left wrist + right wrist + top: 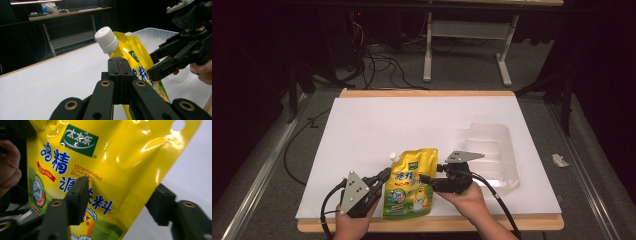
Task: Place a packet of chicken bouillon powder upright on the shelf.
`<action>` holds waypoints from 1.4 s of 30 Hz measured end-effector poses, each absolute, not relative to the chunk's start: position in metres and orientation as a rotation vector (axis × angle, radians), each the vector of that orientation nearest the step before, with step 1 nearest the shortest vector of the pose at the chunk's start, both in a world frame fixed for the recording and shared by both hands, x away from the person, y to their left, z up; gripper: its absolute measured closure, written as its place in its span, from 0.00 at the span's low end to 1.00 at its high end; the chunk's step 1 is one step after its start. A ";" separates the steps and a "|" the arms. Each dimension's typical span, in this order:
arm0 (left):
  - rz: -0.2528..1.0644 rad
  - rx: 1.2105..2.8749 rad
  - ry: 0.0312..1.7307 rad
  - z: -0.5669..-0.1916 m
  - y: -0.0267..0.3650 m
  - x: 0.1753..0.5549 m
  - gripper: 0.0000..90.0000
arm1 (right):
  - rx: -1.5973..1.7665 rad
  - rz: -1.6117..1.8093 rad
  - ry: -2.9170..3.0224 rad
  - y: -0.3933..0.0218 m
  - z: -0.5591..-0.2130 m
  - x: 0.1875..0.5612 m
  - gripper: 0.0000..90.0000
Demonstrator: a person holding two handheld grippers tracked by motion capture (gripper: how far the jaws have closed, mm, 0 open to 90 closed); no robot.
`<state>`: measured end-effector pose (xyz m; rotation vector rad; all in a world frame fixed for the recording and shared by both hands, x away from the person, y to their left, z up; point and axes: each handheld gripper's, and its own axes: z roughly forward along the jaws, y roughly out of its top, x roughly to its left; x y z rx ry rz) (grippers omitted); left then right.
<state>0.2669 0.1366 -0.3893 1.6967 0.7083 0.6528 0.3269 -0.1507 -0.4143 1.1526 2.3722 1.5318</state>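
High view: left claw [384, 176] pinches the pouch's [412, 182] edge; right claw [428, 179], spread, straddles it.

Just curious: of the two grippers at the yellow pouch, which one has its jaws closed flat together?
The left gripper, at the pouch's left edge. The right gripper's jaws stand apart, straddling the other edge.

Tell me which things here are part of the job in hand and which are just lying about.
In the job:
- yellow pouch with white cap
- left gripper, shut on the pouch's edge
- right gripper, jaws either side of the pouch's other edge, not seen pressing

Lying about:
- clear plastic tray
- scrap of paper off the table
- cables on the floor
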 end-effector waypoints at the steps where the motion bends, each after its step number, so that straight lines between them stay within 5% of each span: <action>1: 0.649 1.694 0.711 -0.389 0.137 0.268 1.00 | 1.151 1.537 2.361 -0.153 -0.413 0.326 0.57; 8: 0.623 1.670 0.738 -0.390 0.135 0.277 1.00 | 1.100 1.560 2.254 -0.163 -0.402 0.316 0.89; 13: 0.615 1.662 0.759 -0.392 0.131 0.290 1.00 | 1.042 1.548 2.196 -0.170 -0.394 0.313 0.97; 33: 0.612 1.683 0.765 -0.401 0.121 0.303 1.00 | 0.942 1.519 2.136 -0.179 -0.395 0.303 0.96; 42: 0.599 1.674 0.777 -0.401 0.121 0.302 0.99 | 0.905 1.591 2.237 -0.177 -0.399 0.311 0.68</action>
